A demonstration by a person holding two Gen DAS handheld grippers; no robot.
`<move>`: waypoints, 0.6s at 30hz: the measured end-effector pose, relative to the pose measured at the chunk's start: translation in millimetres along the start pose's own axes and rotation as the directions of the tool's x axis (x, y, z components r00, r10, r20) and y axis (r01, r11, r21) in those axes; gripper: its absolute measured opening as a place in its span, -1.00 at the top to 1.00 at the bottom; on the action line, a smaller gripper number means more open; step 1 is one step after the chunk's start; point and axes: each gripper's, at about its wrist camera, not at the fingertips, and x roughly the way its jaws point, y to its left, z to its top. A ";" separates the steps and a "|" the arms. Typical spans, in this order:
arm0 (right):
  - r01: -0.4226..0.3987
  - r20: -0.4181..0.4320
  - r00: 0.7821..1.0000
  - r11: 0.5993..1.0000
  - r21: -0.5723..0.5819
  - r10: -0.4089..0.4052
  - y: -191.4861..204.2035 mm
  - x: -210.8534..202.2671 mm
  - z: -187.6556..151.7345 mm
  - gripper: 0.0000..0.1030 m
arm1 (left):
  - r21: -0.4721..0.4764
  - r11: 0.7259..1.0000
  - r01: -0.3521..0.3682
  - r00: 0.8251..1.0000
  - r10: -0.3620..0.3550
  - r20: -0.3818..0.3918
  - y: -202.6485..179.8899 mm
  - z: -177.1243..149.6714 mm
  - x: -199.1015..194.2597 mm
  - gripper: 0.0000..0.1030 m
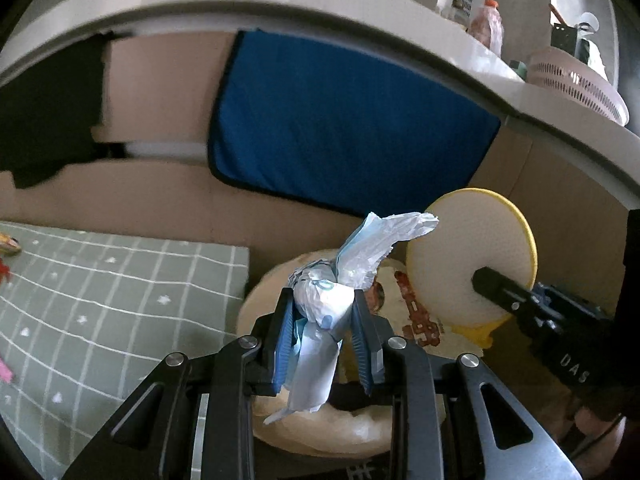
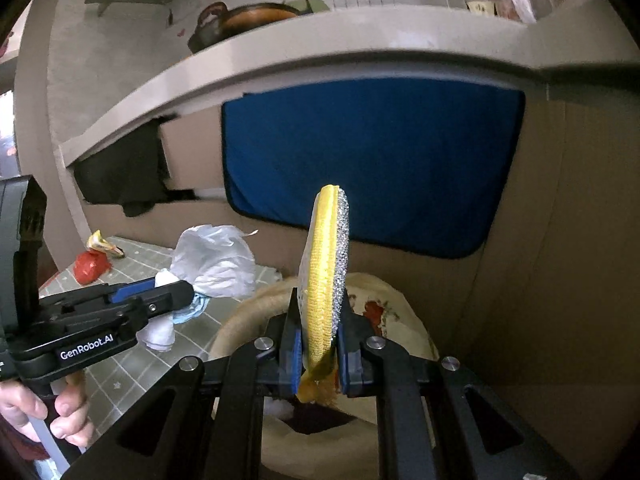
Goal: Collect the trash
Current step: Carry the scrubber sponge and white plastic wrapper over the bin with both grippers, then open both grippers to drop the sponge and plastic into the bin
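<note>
My left gripper point(image 1: 324, 308) is shut on a crumpled white and light-blue wrapper point(image 1: 332, 300), held above the open mouth of a cream trash bin point(image 1: 260, 300). The wrapper also shows in the right wrist view point(image 2: 216, 260), held by the left gripper point(image 2: 188, 292). My right gripper point(image 2: 318, 336) is shut on a round yellow scrubbing pad point(image 2: 326, 272) with a silver mesh face, held upright over the same bin point(image 2: 240, 320). The pad point(image 1: 472, 256) and right gripper point(image 1: 480, 278) show in the left wrist view, just right of the wrapper.
A green checked mat point(image 1: 100, 300) lies left of the bin, with a red scrap point(image 2: 92, 266) and a yellow scrap point(image 2: 102, 244) on it. A blue cloth point(image 1: 344, 128) hangs below the counter edge point(image 1: 280, 12). A cardboard wall point(image 2: 560, 240) stands to the right.
</note>
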 end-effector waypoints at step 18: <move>-0.002 -0.097 0.995 0.996 0.093 0.011 -15.6 41.3 -23.6 0.12 | -0.101 0.992 -0.075 0.997 0.076 0.003 77.9 -6.0 -27.8 -0.02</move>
